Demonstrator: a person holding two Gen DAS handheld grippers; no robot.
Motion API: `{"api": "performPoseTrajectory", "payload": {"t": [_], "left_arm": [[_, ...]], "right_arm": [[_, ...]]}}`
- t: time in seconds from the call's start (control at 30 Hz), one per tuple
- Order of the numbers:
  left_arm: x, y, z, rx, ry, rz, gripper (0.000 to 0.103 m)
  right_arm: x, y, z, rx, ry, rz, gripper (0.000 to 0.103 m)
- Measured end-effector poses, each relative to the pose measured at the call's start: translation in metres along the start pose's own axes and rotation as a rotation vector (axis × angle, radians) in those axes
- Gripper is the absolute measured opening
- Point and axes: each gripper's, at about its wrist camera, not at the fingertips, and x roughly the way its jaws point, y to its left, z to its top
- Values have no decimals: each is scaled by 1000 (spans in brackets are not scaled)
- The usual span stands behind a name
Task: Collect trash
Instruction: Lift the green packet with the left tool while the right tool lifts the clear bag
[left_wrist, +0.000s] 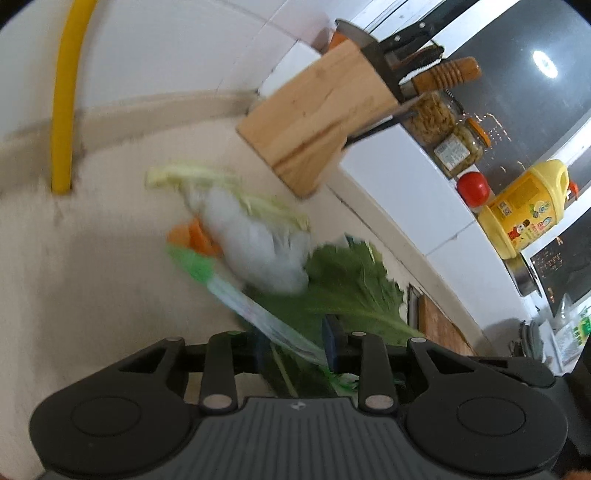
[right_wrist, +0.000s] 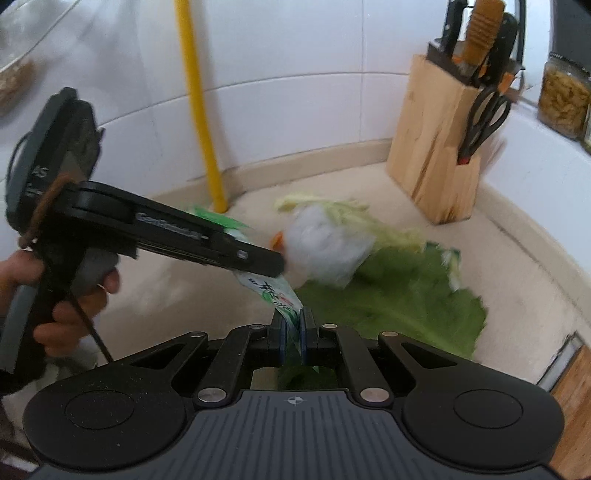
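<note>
A white-and-green plastic wrapper (left_wrist: 255, 314) (right_wrist: 275, 293) hangs stretched between both grippers above the counter. My left gripper (left_wrist: 297, 350) (right_wrist: 275, 262) is shut on its middle; the wrapper spans the gap from pad to pad. My right gripper (right_wrist: 291, 332) is shut on the wrapper's near end. Just beyond lie a crumpled white tissue wad (left_wrist: 258, 251) (right_wrist: 321, 247), a big green leaf (left_wrist: 351, 291) (right_wrist: 406, 306), pale cabbage scraps (left_wrist: 207, 177) (right_wrist: 332, 206) and orange carrot bits (left_wrist: 195, 236) (right_wrist: 276, 240). The right gripper is not seen in the left wrist view.
A wooden knife block (left_wrist: 314, 122) (right_wrist: 432, 147) with scissors stands in the corner. A yellow pipe (left_wrist: 64, 110) (right_wrist: 199, 110) runs up the tiled wall. Jars (left_wrist: 432, 114) (right_wrist: 563, 99) and a yellow oil bottle (left_wrist: 524, 206) line the sill. A wooden board (right_wrist: 572, 387) lies at right. A hand (right_wrist: 74, 314) holds the left gripper.
</note>
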Motion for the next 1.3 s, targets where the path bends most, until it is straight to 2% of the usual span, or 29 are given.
{"api": "performPoseTrajectory", "payload": {"t": [0.23, 0.33, 0.37, 0.43, 0.57, 0.6, 0.73, 0.87, 0.9, 1.03, 1.07, 1.1, 1.17, 1.2, 1.23, 1.3], "left_arm": [[16, 8, -14, -52, 42, 20, 26], [23, 13, -19, -76, 68, 66, 18], [24, 15, -20, -81, 73, 91, 18], [21, 19, -21, -97, 62, 102, 15], [13, 23, -17, -98, 29, 131, 9], [13, 24, -17, -102, 23, 142, 9], [11, 26, -16, -87, -10, 185, 8], [13, 25, -13, -57, -17, 221, 7], [13, 25, -13, -48, -20, 231, 5], [15, 27, -12, -42, -20, 242, 5], [15, 28, -12, -41, -19, 241, 5], [16, 28, -12, -38, -18, 241, 4], [14, 28, -12, -39, -18, 243, 4], [13, 28, -12, -40, -19, 241, 3], [12, 28, -13, -41, -23, 237, 2], [8, 25, -14, -40, -31, 223, 2]], "right_arm": [[12, 17, -12, -55, 31, 32, 10], [15, 23, -14, -87, 50, 55, 13], [15, 25, -14, -97, 58, 60, 16], [11, 23, -14, -79, 42, 57, 37], [-4, 6, -7, -15, -15, 24, 60], [-7, 1, -3, -8, -40, 5, 71], [7, -16, 26, -49, -130, -107, 83], [57, -27, 49, -43, -69, -100, 82], [69, -28, 51, -39, -49, -92, 79], [108, -24, 49, -42, 45, -68, 51], [114, -24, 47, -43, 67, -86, 45], [118, -25, 44, -32, 84, -102, 39], [113, -27, 41, 3, 88, -81, 29], [106, -27, 39, 9, 78, -70, 19], [98, -26, 39, 14, 65, -53, 14], [81, -24, 38, 20, 47, -15, 13]]}}
